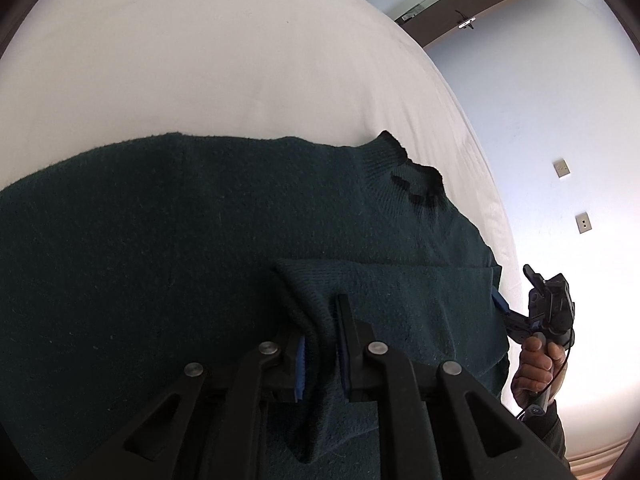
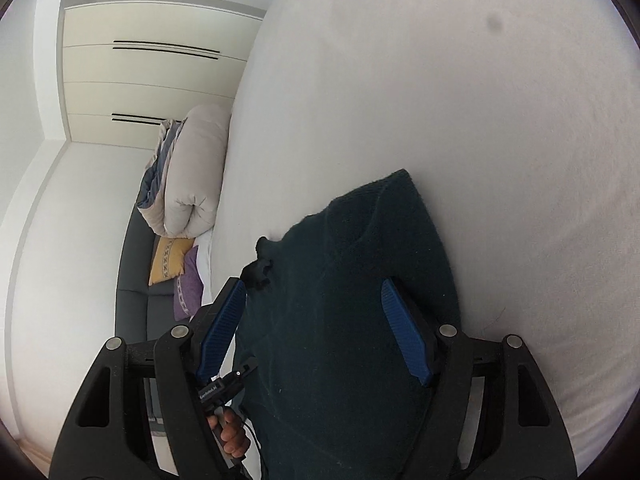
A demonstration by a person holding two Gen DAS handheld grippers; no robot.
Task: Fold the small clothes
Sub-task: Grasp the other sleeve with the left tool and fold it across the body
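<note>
Pinching a fold of the dark green sweater point(image 1: 160, 260) in my left gripper point(image 1: 322, 344), clamped tight on the knit.
My right gripper point(image 2: 320, 332) is spread wide, fingers apart around the sweater's edge, gripping nothing; sweater lies flat on the white bed point(image 1: 200, 72), collar point(image 1: 416, 184) farther, cushions point(image 2: 172, 260) beyond.
</note>
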